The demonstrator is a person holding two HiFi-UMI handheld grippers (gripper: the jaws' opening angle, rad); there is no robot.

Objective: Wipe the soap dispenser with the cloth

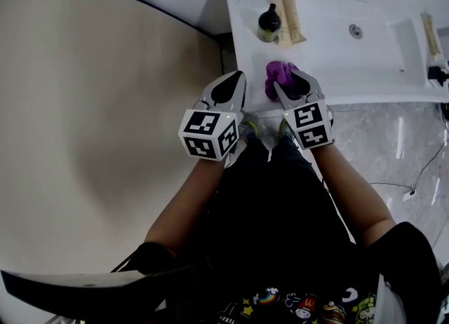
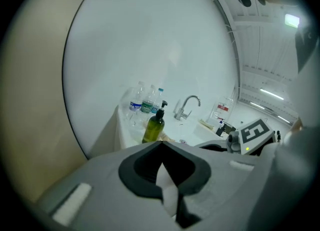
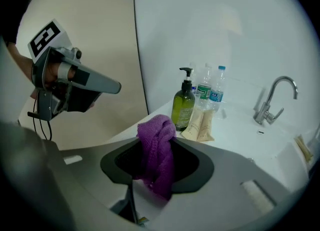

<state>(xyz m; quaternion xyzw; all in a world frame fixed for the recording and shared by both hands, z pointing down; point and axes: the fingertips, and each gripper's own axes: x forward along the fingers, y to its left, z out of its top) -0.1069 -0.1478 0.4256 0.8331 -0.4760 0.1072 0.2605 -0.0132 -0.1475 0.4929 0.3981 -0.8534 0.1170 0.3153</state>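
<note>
At 12 o'clock on white bench [image 1: 330,70], dark soap dispenser [image 1: 268,22] upright. Purple cloth [image 1: 275,77] at its 6 o'clock, over bench front edge, pinched between right gripper [image 1: 286,81] fingers. Left gripper [image 1: 237,81] at cloth's 9 o'clock, fingers together, empty.

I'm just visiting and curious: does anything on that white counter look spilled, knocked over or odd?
Nothing stands out. The soap dispenser and water bottles stand upright, two tubes lie flat beside them, no spill shows, and the right gripper holds the purple cloth bunched.
</note>
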